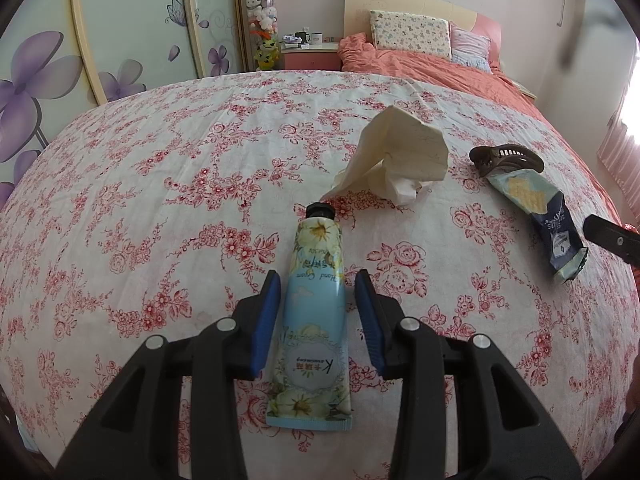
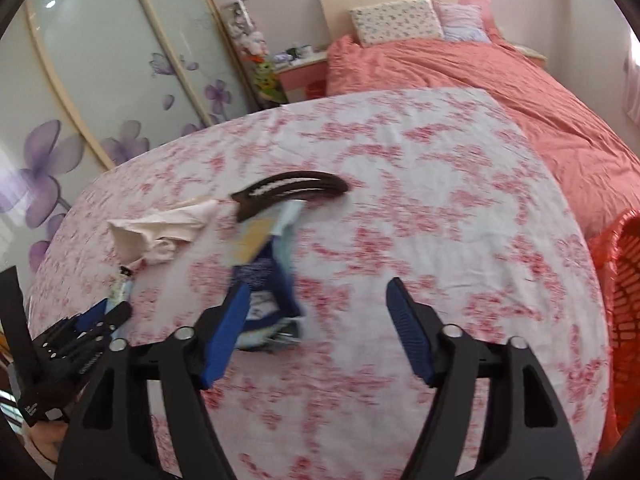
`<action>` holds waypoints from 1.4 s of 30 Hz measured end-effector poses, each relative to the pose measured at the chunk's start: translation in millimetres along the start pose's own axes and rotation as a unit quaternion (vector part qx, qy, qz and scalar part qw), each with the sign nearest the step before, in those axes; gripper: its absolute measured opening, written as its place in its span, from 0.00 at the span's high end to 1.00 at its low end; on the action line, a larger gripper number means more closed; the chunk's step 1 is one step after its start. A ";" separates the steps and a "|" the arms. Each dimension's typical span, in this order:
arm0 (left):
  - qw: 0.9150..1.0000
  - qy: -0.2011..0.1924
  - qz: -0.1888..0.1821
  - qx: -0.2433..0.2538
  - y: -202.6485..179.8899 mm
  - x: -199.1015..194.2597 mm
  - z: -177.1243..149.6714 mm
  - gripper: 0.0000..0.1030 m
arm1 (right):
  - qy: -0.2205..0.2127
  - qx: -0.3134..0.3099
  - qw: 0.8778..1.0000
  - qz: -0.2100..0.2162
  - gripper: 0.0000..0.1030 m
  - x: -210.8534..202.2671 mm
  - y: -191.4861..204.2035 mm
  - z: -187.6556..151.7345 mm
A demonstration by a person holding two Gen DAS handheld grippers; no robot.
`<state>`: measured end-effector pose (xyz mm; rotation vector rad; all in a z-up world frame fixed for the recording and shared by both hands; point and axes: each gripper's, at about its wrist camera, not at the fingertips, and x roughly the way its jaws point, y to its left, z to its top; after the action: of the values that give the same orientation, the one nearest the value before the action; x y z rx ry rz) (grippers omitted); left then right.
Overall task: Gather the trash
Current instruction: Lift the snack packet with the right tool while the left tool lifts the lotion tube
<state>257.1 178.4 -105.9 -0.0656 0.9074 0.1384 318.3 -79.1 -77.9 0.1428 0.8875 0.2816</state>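
- The left gripper (image 1: 316,280), black with ribbed blue pads, straddles a soft plastic hand-cream tube (image 1: 314,312) printed with sky and daisies; a narrow gap shows on each side, so the pads are not pressing it.
- The tube lies flat on the red-rose-printed white cotton cloth (image 1: 160,208), black cap pointing away; its label reads "Hand Cream" and a large "K".
- A crumpled cream paper tissue (image 1: 396,160) sits just beyond the cap.
- A torn, creased foil snack wrapper (image 1: 540,216), navy and pale blue, lies further right, its far end touching a glossy brown plastic hair claw (image 1: 506,158); its lettering is unreadable.
- The right gripper (image 2: 316,300) stands wide apart and empty, the blurred wrapper (image 2: 264,280) against its left pad.
- An orange mesh basket (image 2: 624,320) stands at the right edge.
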 end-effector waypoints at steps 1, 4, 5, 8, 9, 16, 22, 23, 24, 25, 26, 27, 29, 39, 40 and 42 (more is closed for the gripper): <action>1.000 0.000 0.000 0.000 -0.1 0.0 0.0 0.62 | 0.001 -0.004 1.000 -0.001 0.28 3.0 4.4 -0.4; 1.000 0.000 0.000 0.000 0.0 0.0 0.0 0.62 | 0.006 -0.012 1.000 -0.009 0.28 16.3 17.9 0.2; 1.000 0.000 0.000 0.000 -0.2 -0.1 0.0 0.62 | 0.006 -0.015 1.000 -0.014 0.28 20.5 22.7 1.1; 1.000 0.000 0.000 0.000 -0.1 -0.1 0.0 0.62 | 0.005 -0.026 0.999 -0.033 0.28 30.5 32.6 3.2; 1.000 0.000 0.000 0.000 -0.1 -0.1 0.0 0.62 | 0.004 -0.031 0.999 -0.041 0.28 33.5 35.8 3.9; 1.000 0.000 0.000 0.000 -0.2 -0.2 0.0 0.62 | 0.011 -0.047 0.996 -0.073 0.49 38.8 33.6 -1.3; 1.000 -0.001 -0.014 0.004 -1.6 -1.2 -0.4 0.61 | 0.001 -0.023 0.994 -0.104 0.51 14.2 -2.7 -11.9; 1.000 -0.002 -0.019 0.006 -2.0 -1.4 -0.6 0.61 | -0.002 -0.015 0.993 -0.115 0.51 8.3 -13.1 -14.5; 1.000 -0.003 -0.027 0.009 -4.0 -2.5 -1.8 0.61 | -0.004 -0.010 0.992 -0.126 0.51 4.0 -21.0 -16.8; 0.999 -0.003 -0.037 0.012 -6.0 -3.9 -3.2 0.61 | -0.006 -0.005 0.990 -0.138 0.51 -0.3 -30.1 -19.4; 0.999 -0.004 -0.046 0.013 -7.6 -4.7 -4.3 0.61 | -0.007 0.002 0.989 -0.147 0.51 -5.1 -40.0 -23.1; 0.998 -0.005 -0.058 0.015 -10.7 -6.2 -6.1 0.61 | -0.008 0.007 0.988 -0.151 0.51 -8.4 -46.8 -25.7; 0.997 -0.005 -0.077 0.022 -16.2 -7.7 -8.8 0.61 | -0.007 0.024 0.988 -0.150 0.51 -14.3 -59.2 -30.1; 0.997 -0.003 -0.073 0.014 -17.2 -11.6 -12.7 0.61 | 0.000 0.021 0.988 -0.153 0.47 -12.6 -58.9 -30.8; 0.997 -0.002 -0.071 0.012 -16.3 -11.2 -11.6 0.61 | -0.001 0.023 0.988 -0.150 0.47 -12.9 -59.5 -30.8; 0.998 -0.001 -0.067 0.009 -14.8 -9.1 -8.0 0.61 | -0.002 0.024 0.988 -0.150 0.47 -14.0 -61.5 -31.8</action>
<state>247.5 162.0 -103.7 -0.1102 0.8998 0.0050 296.4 -141.7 -102.0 0.0532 0.8995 -0.0201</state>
